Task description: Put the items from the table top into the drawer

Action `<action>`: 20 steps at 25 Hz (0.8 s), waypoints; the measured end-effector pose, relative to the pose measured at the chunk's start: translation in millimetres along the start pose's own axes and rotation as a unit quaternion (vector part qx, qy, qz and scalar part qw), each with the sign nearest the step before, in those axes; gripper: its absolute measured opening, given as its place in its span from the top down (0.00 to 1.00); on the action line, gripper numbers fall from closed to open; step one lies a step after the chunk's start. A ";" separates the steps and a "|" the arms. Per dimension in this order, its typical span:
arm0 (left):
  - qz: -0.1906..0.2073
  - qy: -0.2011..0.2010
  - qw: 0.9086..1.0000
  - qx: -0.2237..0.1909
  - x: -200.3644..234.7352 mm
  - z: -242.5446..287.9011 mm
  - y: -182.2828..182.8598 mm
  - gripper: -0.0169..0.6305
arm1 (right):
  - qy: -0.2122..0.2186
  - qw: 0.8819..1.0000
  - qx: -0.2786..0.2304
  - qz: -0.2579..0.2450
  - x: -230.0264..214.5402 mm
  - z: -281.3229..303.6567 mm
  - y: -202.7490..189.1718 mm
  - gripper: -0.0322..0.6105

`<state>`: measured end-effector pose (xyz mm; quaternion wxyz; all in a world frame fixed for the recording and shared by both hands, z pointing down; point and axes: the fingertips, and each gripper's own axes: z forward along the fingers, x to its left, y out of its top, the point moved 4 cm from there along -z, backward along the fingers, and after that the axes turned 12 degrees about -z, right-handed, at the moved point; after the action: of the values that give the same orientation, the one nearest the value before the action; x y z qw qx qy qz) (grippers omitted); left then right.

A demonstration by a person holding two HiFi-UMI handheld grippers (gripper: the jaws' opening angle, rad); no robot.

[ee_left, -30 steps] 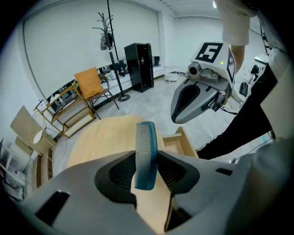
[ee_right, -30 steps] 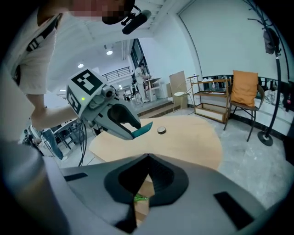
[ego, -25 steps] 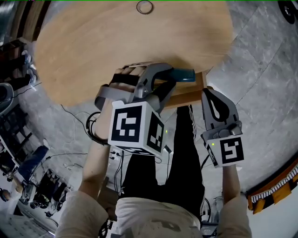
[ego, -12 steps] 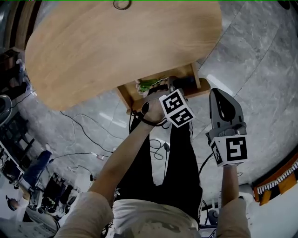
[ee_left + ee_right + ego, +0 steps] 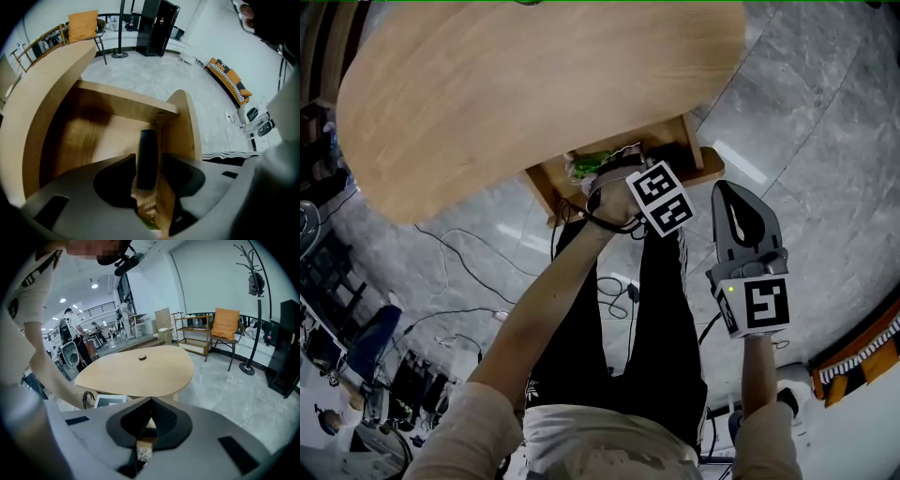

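The wooden drawer [image 5: 695, 155] stands pulled out from under the round table top [image 5: 534, 84]. My left gripper [image 5: 623, 171] points steeply down into it. In the left gripper view a dark, long handle-shaped item [image 5: 147, 157] lies between the jaws of my left gripper [image 5: 149, 161], which are opening; a sliver of drawer wood [image 5: 126, 101] shows beside it. Green and white items [image 5: 593, 165] lie in the drawer's left part. My right gripper [image 5: 724, 187] hangs right of the drawer, shut and empty [image 5: 149, 404]. A small round ring [image 5: 142, 357] lies far off on the table.
Cables [image 5: 478, 258] trail over the grey stone floor left of the person's legs. A chair with an orange cushion [image 5: 225, 322] and a coat stand [image 5: 253, 310] stand beyond the table. People [image 5: 70, 329] stand far back.
My left gripper has dropped from table-edge height down into the drawer, carrying the handle-shaped item. The right gripper has shifted slightly and stays shut.
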<state>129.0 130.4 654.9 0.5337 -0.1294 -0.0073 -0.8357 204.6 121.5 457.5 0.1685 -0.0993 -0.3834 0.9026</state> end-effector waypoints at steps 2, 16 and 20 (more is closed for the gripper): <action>0.000 -0.002 1.000 -0.014 -3.3 -6.6 1.6 0.70 | -0.003 1.000 0.003 -0.001 1.9 -3.9 0.4 0.94; -0.164 0.039 0.915 -0.365 74.1 -344.3 16.4 0.96 | 0.003 0.997 -0.072 -0.022 36.6 -12.3 122.4 0.94; -0.201 0.083 0.874 -0.434 102.5 -399.8 13.7 0.96 | 0.020 0.993 -0.107 -0.050 36.4 1.3 160.6 0.94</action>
<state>17.2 -27.0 289.8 0.2433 -0.2740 0.3744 -0.8518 133.9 30.3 340.0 0.2091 -0.1157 -0.4784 0.8450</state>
